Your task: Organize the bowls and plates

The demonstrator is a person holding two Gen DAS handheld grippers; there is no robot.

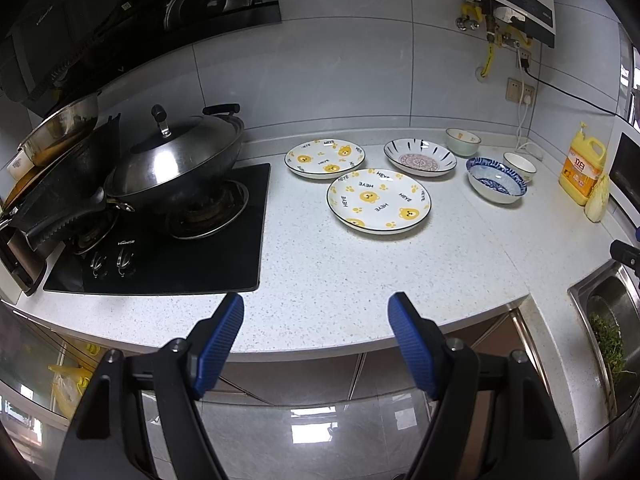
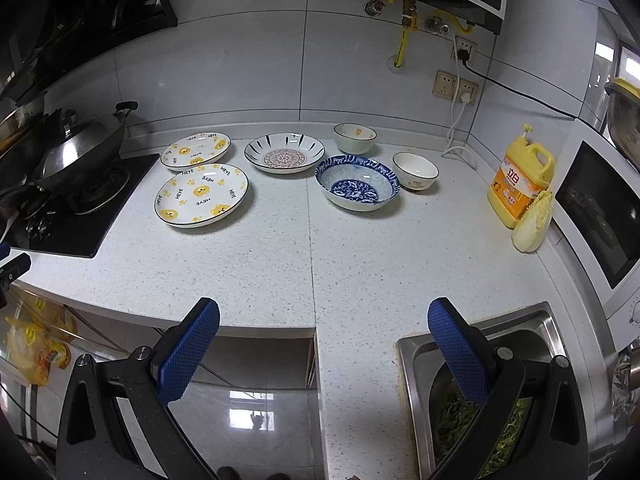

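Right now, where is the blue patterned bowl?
The blue patterned bowl sits on the counter right of centre in both views, between the mandala plate and a small white bowl.

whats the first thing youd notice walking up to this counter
The spread of dishes on the white counter: two matching bear-print plates beside the stove, a striped plate behind, a blue patterned bowl and two small white bowls to the right. A lidded wok sits on the black stove at left, and a yellow detergent jug stands by the right wall. Both hand-held grippers hang open and empty at the counter's front edge.
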